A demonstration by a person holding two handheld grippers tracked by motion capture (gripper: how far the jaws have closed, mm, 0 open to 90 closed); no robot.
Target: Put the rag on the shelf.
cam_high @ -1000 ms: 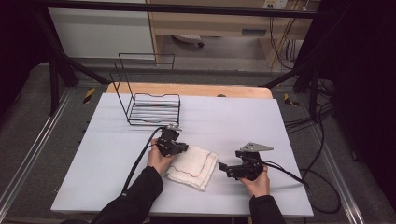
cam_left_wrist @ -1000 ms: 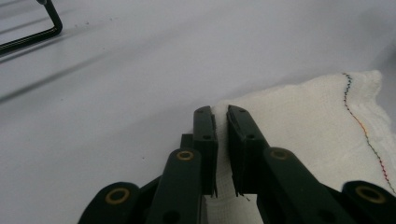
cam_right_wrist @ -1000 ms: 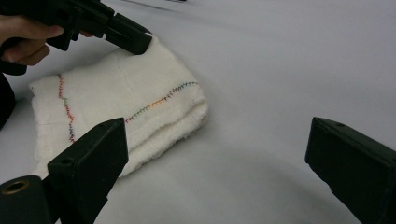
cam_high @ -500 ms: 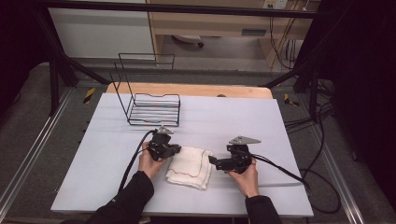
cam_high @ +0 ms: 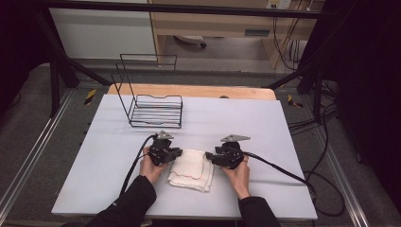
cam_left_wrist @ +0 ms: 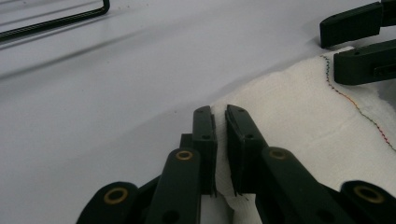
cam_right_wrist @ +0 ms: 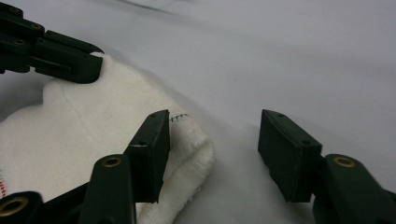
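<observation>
Lying near the front middle of the white bench (cam_high: 265, 118) is a folded white towel (cam_high: 191, 169) with a thin line of coloured stitching, flanked by two hand-held claws. At the towel's left edge, the left claw (cam_high: 176, 154) has its jaws pressed together on a pinch of cloth at the corner; in the left gripper view the fabric (cam_left_wrist: 299, 112) sits squeezed between the two black pads (cam_left_wrist: 205, 140). At the towel's right edge, the right claw (cam_high: 210, 157) has its jaws spread wide. In the right gripper view one jaw rests against the rolled edge of the towel (cam_right_wrist: 84, 140) while the other stands apart over bare bench, so nothing is clamped. Each claw is held by a hand in a dark sleeve reaching in from the near side. A black wire rack (cam_high: 156, 111) stands well apart toward the back left of the bench.
</observation>
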